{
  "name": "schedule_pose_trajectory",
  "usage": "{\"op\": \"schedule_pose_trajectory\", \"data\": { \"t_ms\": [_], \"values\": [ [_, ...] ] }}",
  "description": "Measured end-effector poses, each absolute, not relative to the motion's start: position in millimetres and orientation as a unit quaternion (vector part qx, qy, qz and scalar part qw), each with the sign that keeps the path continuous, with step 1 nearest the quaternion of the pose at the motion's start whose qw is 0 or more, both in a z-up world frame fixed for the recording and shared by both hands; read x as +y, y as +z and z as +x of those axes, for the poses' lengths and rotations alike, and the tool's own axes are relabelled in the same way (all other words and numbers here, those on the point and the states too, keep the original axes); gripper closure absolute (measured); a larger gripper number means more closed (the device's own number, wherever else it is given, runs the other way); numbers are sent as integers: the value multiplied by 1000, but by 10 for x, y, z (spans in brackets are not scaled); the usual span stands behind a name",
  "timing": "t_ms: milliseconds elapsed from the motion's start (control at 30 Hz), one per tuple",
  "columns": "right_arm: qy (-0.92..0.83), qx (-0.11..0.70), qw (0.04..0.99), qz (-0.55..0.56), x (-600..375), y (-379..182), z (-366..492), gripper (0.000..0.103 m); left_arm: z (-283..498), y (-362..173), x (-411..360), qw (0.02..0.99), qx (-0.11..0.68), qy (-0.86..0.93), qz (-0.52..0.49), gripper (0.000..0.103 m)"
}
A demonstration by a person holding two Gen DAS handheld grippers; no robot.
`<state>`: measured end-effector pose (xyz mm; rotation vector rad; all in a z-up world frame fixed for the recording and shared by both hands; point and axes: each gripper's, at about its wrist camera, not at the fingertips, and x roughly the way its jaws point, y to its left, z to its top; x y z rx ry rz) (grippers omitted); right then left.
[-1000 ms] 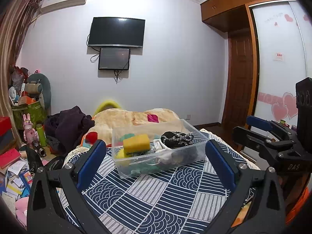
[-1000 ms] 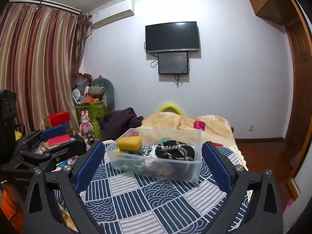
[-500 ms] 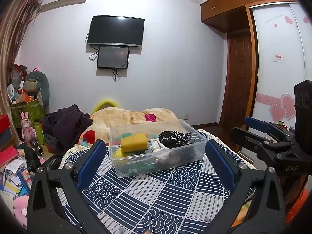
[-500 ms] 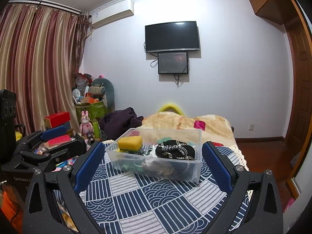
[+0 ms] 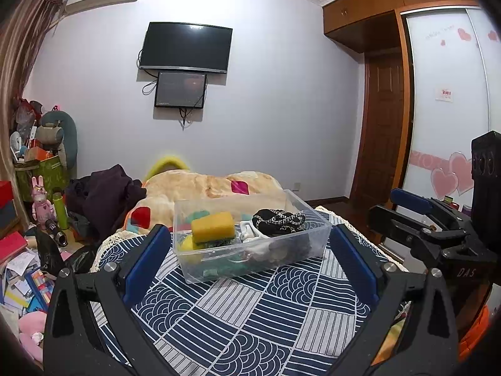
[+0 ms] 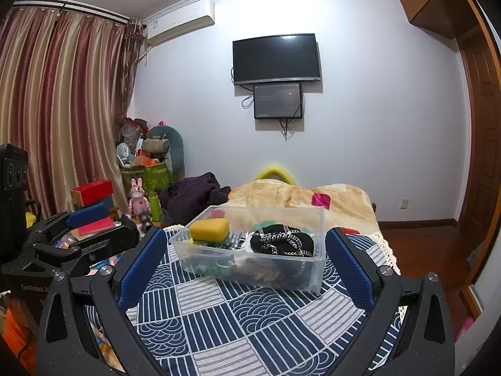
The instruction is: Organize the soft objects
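A clear plastic bin (image 5: 316, 238) (image 6: 308, 271) stands on a blue-and-white patterned cloth (image 5: 250, 316) (image 6: 250, 319). It holds a yellow sponge (image 5: 213, 226) (image 6: 209, 229), a black-and-white knitted piece (image 5: 277, 221) (image 6: 281, 242), a white cloth (image 5: 250, 235) and green items lower down. My left gripper (image 5: 250, 264) is open and empty, held back from the bin's near side. My right gripper (image 6: 245, 266) is open and empty, also short of the bin. Each gripper shows at the edge of the other's view.
A beige blanket (image 5: 203, 188) and dark clothes (image 5: 106, 197) lie behind the bin. Boxes, toys and papers crowd the floor on the left (image 5: 28, 250). A wooden door (image 5: 380, 131) and a wardrobe (image 5: 451, 109) stand on the right. A TV (image 5: 186, 47) hangs on the far wall.
The left wrist view has tilted up and shifted slightly; the bin sits a little lower in it. The right gripper has barely moved. Both stay open.
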<state>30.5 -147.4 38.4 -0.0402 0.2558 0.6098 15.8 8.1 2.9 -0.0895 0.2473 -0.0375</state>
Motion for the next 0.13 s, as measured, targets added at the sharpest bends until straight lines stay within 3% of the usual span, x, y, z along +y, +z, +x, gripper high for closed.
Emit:
{"op": "schedule_pose_trajectory", "data": {
  "t_ms": [133],
  "values": [
    [300,126,946,-19,-1474,383,301,1,157,28,77,991,124,-19,-47,0]
  ]
}}
